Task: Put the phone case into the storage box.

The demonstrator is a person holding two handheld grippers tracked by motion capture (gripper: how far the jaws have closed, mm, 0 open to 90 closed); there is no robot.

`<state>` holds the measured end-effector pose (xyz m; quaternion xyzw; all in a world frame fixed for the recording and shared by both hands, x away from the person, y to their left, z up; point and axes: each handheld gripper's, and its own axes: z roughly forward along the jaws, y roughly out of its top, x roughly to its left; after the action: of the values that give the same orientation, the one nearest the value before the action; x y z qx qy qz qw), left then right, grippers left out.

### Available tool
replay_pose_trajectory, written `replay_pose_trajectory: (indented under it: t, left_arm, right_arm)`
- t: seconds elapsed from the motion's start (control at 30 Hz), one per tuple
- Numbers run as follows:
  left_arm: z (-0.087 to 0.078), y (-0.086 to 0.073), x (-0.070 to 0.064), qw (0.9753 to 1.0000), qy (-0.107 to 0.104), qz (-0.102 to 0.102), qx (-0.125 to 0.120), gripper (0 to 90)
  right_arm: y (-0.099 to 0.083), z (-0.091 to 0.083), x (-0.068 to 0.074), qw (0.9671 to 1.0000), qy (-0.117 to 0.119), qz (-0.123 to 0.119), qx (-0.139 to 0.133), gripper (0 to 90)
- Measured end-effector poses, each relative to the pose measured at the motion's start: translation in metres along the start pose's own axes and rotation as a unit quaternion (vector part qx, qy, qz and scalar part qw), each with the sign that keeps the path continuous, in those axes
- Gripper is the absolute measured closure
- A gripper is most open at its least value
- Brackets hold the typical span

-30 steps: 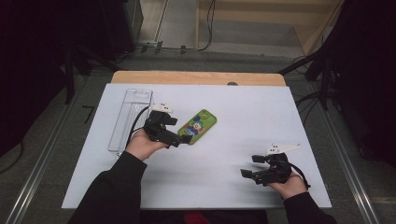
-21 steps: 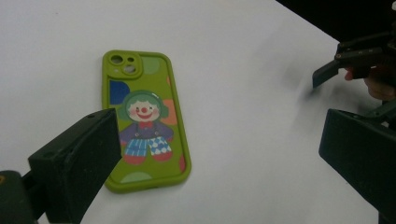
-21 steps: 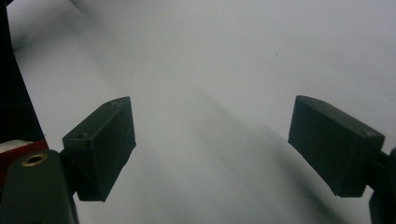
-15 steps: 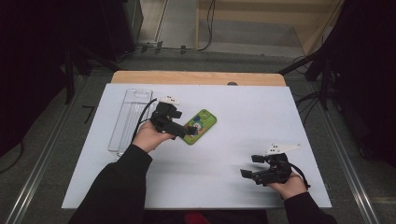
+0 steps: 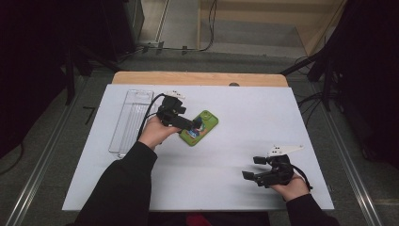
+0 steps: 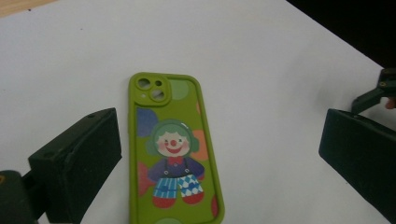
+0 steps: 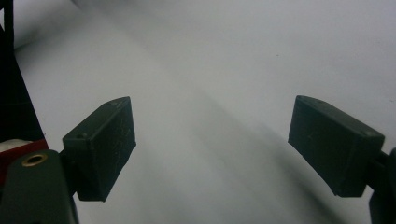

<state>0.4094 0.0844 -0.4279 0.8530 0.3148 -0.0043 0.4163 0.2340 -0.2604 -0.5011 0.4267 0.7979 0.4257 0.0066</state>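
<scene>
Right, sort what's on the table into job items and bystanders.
In the job:
- green phone case
- left gripper, open around it

Lying about:
- clear plastic tray
- right gripper, open, idle

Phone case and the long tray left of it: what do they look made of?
Phone case: probably soft silicone or rubbery plastic; matte green rim, rounded edges, glossy printed clown. Tray: likely clear rigid plastic; the white table shows through, edges glint.

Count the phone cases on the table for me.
1. The green case lies mid-table between the open jaws of the left gripper, right of the clear tray.
</scene>
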Motion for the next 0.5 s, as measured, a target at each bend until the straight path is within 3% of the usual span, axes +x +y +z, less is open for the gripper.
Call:
replay_pose_trajectory:
  t: [0.5]
  left_arm:
    - [0.027, 0.014, 0.008, 0.9998, 0.018, -0.003, 0.012, 0.0]
  right_arm:
    - [0.000, 0.000, 0.001, 1.0000, -0.001, -0.003, -0.001, 13.2]
